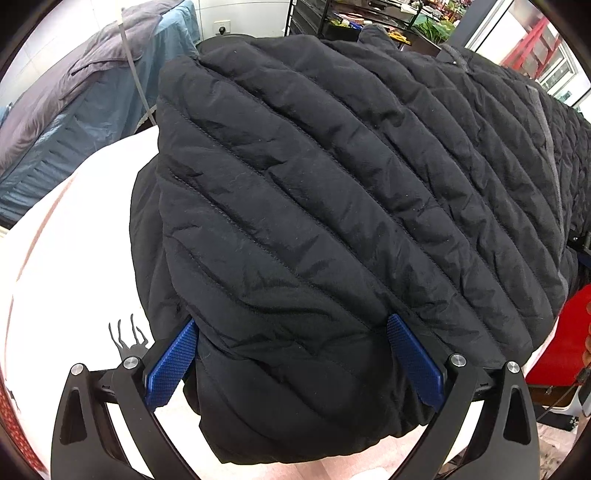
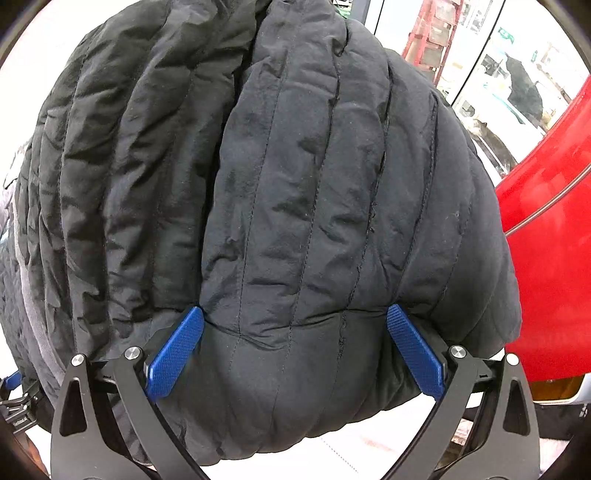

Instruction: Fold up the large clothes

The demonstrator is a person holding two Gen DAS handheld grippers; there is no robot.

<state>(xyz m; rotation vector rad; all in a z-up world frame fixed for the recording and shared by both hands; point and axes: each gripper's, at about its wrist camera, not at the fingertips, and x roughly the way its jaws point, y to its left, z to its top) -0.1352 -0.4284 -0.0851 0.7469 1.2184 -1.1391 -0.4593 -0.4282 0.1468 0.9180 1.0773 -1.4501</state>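
Well, from my left wrist camera I see a blue-grey quilted cover (image 1: 92,107) draped at the far left, then the white table surface (image 1: 74,236) (it carries a small dark spider print (image 1: 129,338) near my gripper). The black quilted jacket (image 1: 332,206) lies folded on that surface and fills most of the view, blocking nearly everything behind it; a dark shelf rack (image 1: 317,14) peeks over its top edge, and a red object (image 1: 565,339) sits at the far right.

My left gripper (image 1: 295,354) stands wide open, its blue pads (image 1: 173,365) on either side of the jacket's near rounded edge. The cloth bulges between them and seems to brush both pads, but I see no pinch.

On the right wrist camera the same jacket (image 2: 295,206) swells up close, with a grey lining strip (image 2: 33,295) at the left. To the right stand a red rack (image 2: 432,40), bright glazed panels (image 2: 517,74), and a glossy red surface (image 2: 546,258).

My right gripper (image 2: 295,347) is spread as wide as it goes, pads (image 2: 413,350) flanking a folded bulge of jacket, touching at the sides without clamping it.
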